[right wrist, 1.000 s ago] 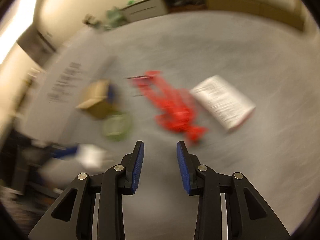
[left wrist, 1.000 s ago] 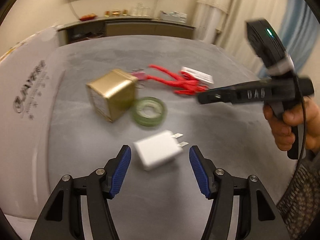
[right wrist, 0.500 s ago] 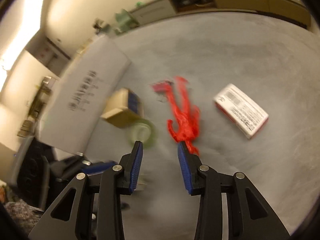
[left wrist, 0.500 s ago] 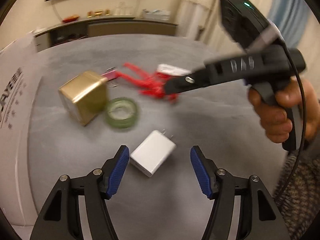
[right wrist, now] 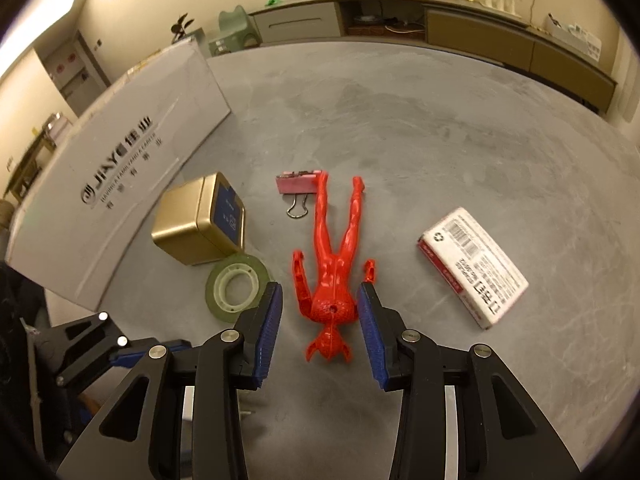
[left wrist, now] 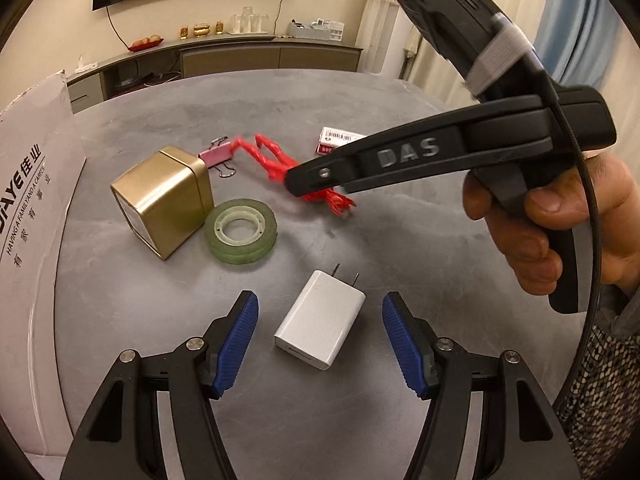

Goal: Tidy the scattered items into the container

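My left gripper (left wrist: 320, 336) was spread wide around the white charger (left wrist: 320, 320) on the grey table (left wrist: 400, 248), pads clear of it. My right gripper (right wrist: 320, 320) was parted astride the red figure (right wrist: 332, 264), not gripping. White box (right wrist: 116, 184) stood at far left.

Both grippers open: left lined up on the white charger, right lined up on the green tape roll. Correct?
Not quite. The right gripper is open around the red figure, not the green tape roll, which lies off to its left, as the right wrist view shows. The rest holds: the left gripper is open with the white charger between its fingers.
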A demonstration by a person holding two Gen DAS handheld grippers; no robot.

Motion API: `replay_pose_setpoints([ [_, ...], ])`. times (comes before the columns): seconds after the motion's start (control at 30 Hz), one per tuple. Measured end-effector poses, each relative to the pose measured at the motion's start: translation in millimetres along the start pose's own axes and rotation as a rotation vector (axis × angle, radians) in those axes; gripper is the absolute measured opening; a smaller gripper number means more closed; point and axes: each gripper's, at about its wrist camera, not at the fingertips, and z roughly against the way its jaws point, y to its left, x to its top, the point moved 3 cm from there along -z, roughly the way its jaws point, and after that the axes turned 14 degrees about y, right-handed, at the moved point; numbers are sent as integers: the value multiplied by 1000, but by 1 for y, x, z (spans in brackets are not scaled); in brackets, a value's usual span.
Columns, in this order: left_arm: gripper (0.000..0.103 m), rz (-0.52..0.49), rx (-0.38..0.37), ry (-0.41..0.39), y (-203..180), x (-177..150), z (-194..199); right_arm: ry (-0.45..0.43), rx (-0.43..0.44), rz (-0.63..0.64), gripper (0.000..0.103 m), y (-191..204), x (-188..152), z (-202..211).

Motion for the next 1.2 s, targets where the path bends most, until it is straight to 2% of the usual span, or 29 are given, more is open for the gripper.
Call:
replay_pose_setpoints([
  [0.1, 62, -3, 9, 7, -1, 0, -2, 9, -26, 9, 42, 2, -1, -7],
  [0.17, 53, -6, 13, 7, -1, -1, -3, 24, -20, -5, 41, 0, -3, -10],
  [0.27, 33, 4, 35, 6, 3, -1, -3, 24, 5, -34, 34, -5, -4, -7],
  [0.33, 32, 12, 38, 6, 3, 2, -3, 25, 29, -51, 30, -7, -6, -6],
  [0.77, 31, -2, 47, -8, -5, 4, 2, -2, 32, -87, 29, -12, -5, 9],
  [1.2, 31, 31, 43, -85, 1, 7, 32, -43, 1, -100, 29, -8, -16, 25],
])
